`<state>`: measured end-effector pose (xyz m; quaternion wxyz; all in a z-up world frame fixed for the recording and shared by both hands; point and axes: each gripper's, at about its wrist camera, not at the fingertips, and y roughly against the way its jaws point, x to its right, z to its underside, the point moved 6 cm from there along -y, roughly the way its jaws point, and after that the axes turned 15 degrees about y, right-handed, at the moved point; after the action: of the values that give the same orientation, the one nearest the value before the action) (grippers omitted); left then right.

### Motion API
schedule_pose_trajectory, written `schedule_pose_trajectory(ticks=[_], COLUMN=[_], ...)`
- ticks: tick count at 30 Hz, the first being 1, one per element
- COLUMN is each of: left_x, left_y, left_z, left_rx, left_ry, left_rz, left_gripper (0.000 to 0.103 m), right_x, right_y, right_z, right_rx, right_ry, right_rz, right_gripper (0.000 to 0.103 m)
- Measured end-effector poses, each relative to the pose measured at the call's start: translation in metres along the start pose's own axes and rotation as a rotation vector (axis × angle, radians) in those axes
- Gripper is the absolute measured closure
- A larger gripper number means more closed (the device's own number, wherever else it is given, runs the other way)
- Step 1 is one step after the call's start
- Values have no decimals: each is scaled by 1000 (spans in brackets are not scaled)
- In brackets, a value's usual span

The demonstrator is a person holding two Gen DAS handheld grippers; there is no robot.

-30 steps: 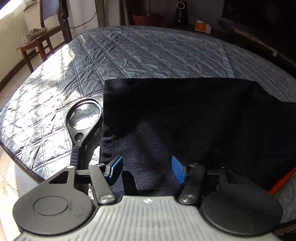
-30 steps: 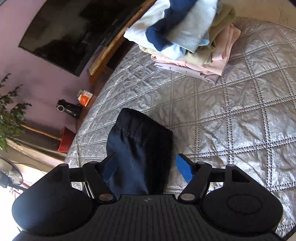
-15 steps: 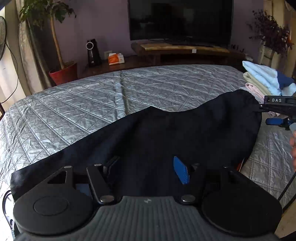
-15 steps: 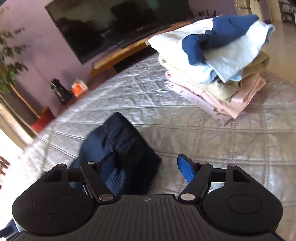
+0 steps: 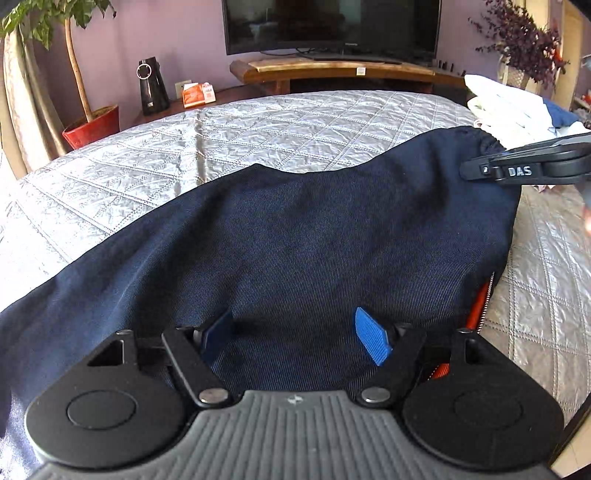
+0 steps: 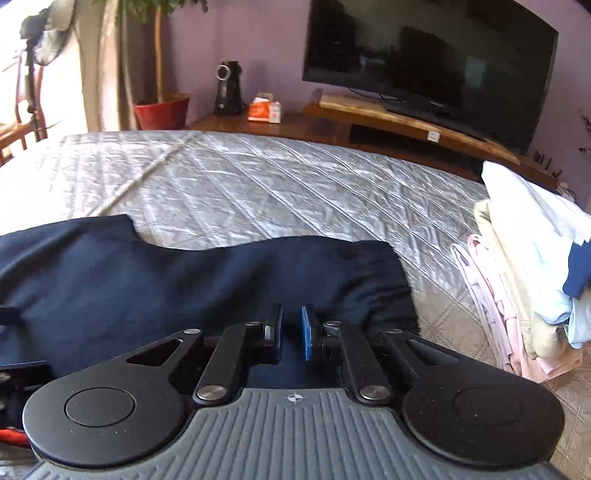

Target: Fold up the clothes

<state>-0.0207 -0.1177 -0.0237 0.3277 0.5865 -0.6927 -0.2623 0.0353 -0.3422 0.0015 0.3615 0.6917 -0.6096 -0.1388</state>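
A dark navy garment [image 5: 295, 229] lies stretched across the silver quilted bed [image 5: 258, 129]. My left gripper [image 5: 295, 336] hovers low over its near middle. The jaws are opening, their blue pads stand wide apart, and the cloth lies under them, not pinched. My right gripper [image 6: 291, 332] is at the garment's [image 6: 184, 288] right end by the gathered waistband. Its jaws are closing, almost together, with navy cloth in the narrow gap. From the left wrist view my right gripper [image 5: 476, 170] shows side-on at that same end.
A pile of folded clothes [image 6: 524, 258] sits on the bed's right edge, close to the garment's end. An orange strip [image 5: 480, 302] pokes out from under the garment. Beyond the bed are a TV [image 5: 332, 26] on a wooden stand and a red plant pot [image 5: 92, 125].
Both views rolled and swung round to face the TV. The right jaws went from wide apart to nearly together on the garment's end. The left jaws spread wider.
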Motion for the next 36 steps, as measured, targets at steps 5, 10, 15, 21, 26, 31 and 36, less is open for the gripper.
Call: schedule_pose_trajectory(ticks=[5,10,15,21,26,31,36], left_x=[-1,-1,11,16,5,0,12], left_y=[2,5,14,-4,-8,-5,0], left_z=[2,3,1,-6,-11,-16,-18], left_rx=[4,8,48,12,-16,4,37], left_ry=[-9,-23,-68,-27,35,80,39], left_rz=[8,0,30,46,26,27,61], left_gripper=[31,30,43,38,36,41,40], right_x=[40,17,-25,16,56,79,76], right_y=[-34,0,-22,-20,27,28,-1], right_z=[-10,-45,-38,-13,3,67,90], right_rx=[-65,135,52,11,111,37,48], right_ry=[-20,-31,74,-60,-290,-687,-888], right_rz=[131,38,-58,76,61,-19,-178], right_gripper=[89,86,60,92,44,41,29])
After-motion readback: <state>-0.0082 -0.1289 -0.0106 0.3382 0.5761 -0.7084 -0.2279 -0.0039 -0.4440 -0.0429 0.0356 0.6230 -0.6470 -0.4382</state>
